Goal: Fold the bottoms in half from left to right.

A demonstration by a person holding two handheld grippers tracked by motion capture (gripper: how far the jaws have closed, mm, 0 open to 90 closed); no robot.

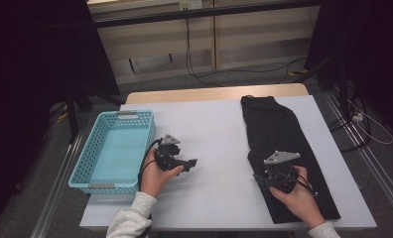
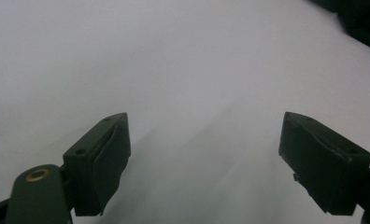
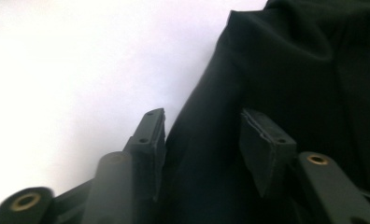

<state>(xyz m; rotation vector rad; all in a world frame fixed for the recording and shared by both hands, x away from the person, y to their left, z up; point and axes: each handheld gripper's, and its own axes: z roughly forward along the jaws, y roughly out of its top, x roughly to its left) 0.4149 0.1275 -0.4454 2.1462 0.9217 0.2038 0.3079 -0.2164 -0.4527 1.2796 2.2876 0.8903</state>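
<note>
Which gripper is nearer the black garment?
Right. The right gripper sits over the black garment at its left edge, the fabric edge between its jaws. The left gripper hovers over bare table beside the blue basket, well apart from the garment.

Black cloth [image 3: 286,70] cut off at frame edges

Your high view looks forward and down from above your side, taking in the whole white table [image 1: 214,129]. Your left gripper view skims close over bare tabletop. Your right gripper view sits tight against the black cloth [image 3: 290,70] edge, which the high view shares.
</note>
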